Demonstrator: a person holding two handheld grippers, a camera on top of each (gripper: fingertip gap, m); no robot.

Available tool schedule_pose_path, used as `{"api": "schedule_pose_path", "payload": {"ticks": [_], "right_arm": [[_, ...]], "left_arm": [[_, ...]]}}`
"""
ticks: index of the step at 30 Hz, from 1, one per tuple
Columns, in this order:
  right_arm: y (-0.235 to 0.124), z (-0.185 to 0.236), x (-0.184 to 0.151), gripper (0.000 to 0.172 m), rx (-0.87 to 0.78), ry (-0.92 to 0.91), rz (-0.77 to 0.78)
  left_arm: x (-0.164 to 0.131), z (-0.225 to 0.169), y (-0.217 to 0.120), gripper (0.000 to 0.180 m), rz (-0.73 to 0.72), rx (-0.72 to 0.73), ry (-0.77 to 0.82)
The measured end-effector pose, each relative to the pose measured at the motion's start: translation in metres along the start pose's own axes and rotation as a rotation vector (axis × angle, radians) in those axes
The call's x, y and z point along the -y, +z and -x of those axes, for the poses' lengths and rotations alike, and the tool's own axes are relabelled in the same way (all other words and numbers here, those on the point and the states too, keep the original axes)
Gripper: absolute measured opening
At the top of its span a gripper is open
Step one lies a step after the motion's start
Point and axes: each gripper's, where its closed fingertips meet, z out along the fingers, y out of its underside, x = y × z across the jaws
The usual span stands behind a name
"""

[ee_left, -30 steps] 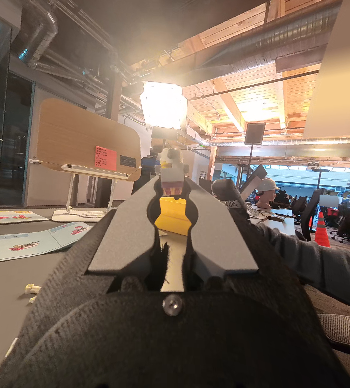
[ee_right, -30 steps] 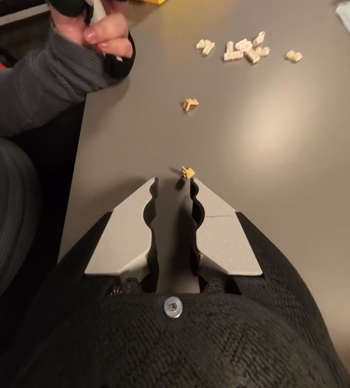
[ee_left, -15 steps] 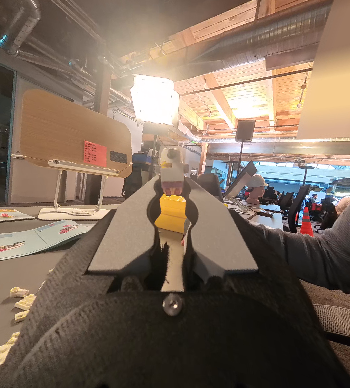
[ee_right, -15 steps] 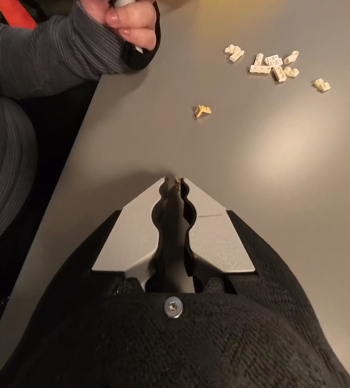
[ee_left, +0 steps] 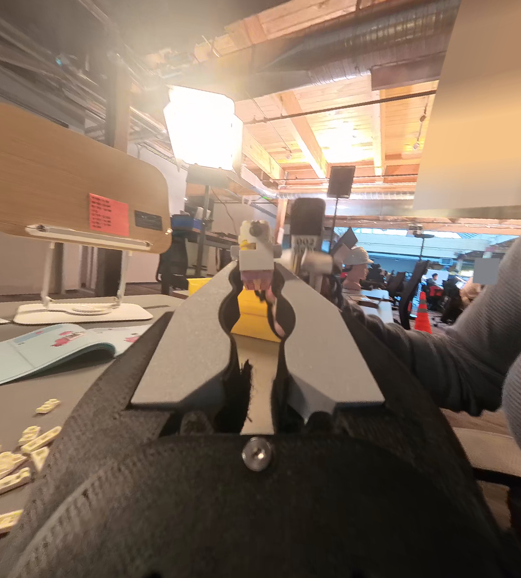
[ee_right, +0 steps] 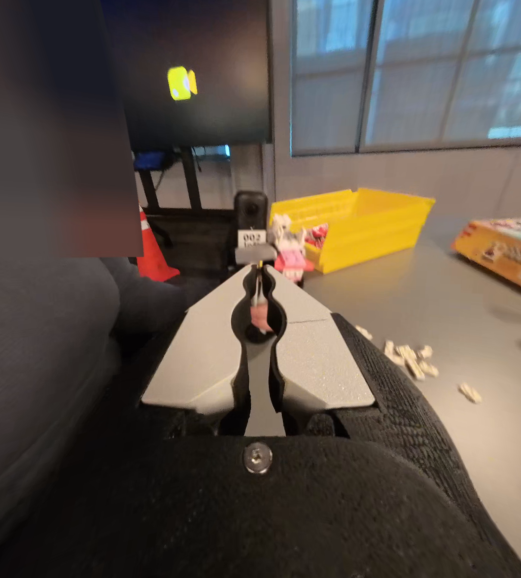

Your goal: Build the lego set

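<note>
Holding a grey-pink brick build centre-frame, L gripper clenched on it; R gripper pinches tiny yellow piece. Suggest approaching slow, squarely.

My grey worktop carries a yellow bin, an orange box and scattered cream bricks — plus an open booklet and a white-footed wooden stand.
</note>
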Motion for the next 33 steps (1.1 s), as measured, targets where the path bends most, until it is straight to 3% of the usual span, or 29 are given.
{"api": "schedule_pose_path", "payload": {"ticks": [7,21,33], "right_arm": [[0.014,-0.003,-0.001,0.000,0.046,0.014,0.092],[0.009,0.009,-0.007,0.001,0.131,0.027,0.165],[0.017,-0.011,-0.008,0.001,0.119,0.218,0.019]], "left_arm": [[-0.007,-0.008,0.003,0.016,0.036,-0.060,-0.017],[-0.018,-0.023,0.006,0.016,0.079,-0.153,0.044],[-0.017,-0.005,0.004,0.016,0.080,-0.109,-0.117]]}}
